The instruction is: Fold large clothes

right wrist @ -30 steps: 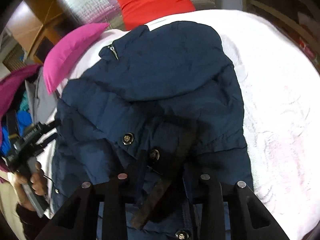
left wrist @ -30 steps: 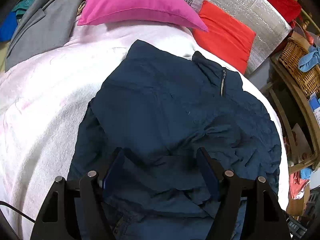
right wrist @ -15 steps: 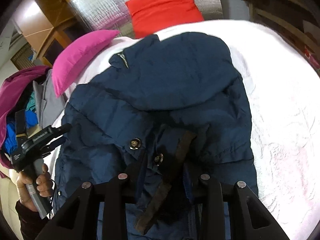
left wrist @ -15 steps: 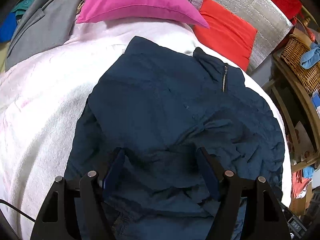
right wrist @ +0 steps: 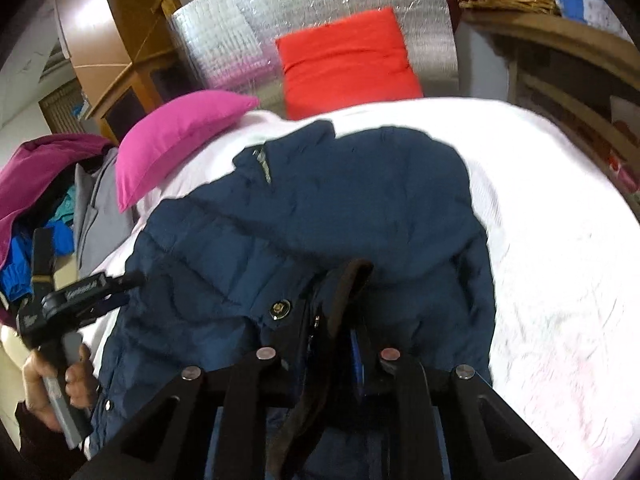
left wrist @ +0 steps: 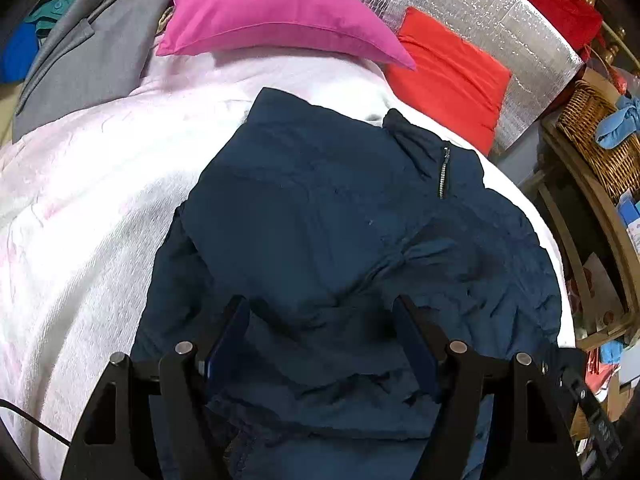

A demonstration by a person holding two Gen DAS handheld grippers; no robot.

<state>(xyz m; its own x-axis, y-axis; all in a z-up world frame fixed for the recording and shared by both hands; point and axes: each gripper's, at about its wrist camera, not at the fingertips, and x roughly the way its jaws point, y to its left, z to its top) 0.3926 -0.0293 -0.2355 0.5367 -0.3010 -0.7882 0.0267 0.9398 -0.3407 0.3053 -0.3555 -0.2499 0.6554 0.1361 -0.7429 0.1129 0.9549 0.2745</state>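
Observation:
A navy padded jacket [left wrist: 320, 216] lies partly folded on the white bed cover [left wrist: 80, 208], collar and zip toward the pillows. It also shows in the right wrist view [right wrist: 360, 200]. My left gripper [left wrist: 322, 320] is open just above the jacket's near part, holding nothing. In the right wrist view the left gripper [right wrist: 124, 284] sits at the jacket's left edge. My right gripper [right wrist: 334, 312] is shut on the jacket's front edge with its dark brown strip [right wrist: 352, 280], lifted off the bed.
A pink pillow [left wrist: 280, 16] and a red pillow [left wrist: 448, 76] lie at the head of the bed against a silver foil board [left wrist: 480, 20]. Grey clothing [left wrist: 88, 60] is piled at the left. A wicker basket [left wrist: 600, 136] on wooden shelves stands at the right.
My right gripper has risen and pulled back with the jacket's front edge, lifting it. My left gripper has stayed open over the jacket and drifted slightly.

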